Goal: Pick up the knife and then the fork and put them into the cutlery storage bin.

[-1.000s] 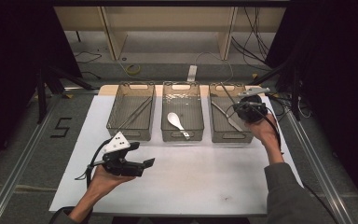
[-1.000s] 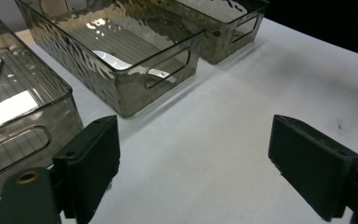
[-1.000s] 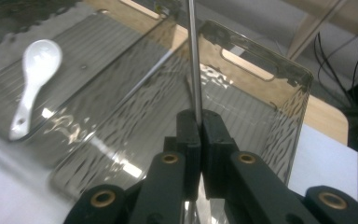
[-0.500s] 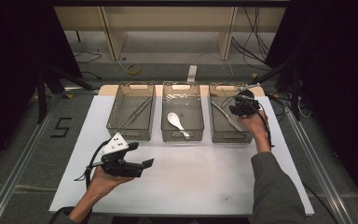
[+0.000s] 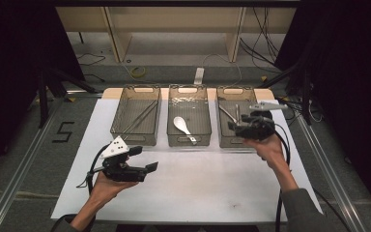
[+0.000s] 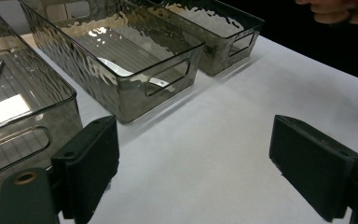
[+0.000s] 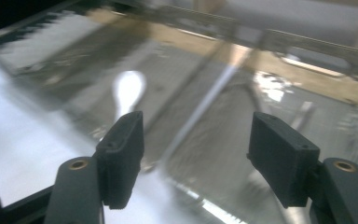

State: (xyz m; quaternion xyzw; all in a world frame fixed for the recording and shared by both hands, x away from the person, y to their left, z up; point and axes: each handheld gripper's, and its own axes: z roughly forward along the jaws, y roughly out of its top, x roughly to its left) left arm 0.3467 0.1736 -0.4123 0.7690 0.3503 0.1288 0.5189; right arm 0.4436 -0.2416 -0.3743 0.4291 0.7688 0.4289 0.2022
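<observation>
The right bin (image 5: 236, 124), a smoky clear plastic container at the right end of a row of three, is seen on the white sheet (image 5: 212, 183) that covers the tabletop (image 5: 111, 93), and thin metal utensils (image 5: 228, 113) are seen lying inside it, though their kind cannot be told. The right gripper (image 5: 235, 126) is held by the right hand (image 5: 265, 147) over the near part of this bin, close above its rim. Its fingers (image 7: 121, 156) are seen spread wide in the right gripper view, nothing is caught between them, and they have just been opening; that view is blurred, so whether anything is touched cannot be told. Just beside the right bin, the middle bin (image 5: 188, 121) is seen with a white spoon (image 5: 182, 126) lying on its floor, bowl away from the person. Further along, the left bin (image 5: 136, 121) is seen with long thin sticks (image 5: 140, 118) lying slantwise in it. The left gripper (image 5: 150, 168) is held by the left hand (image 5: 107, 186) low over the bare sheet, well apart from the bins and pointed across towards the right side. Its fingers (image 6: 86, 163) are seen parted wide in the left gripper view, with only the white sheet between them.
</observation>
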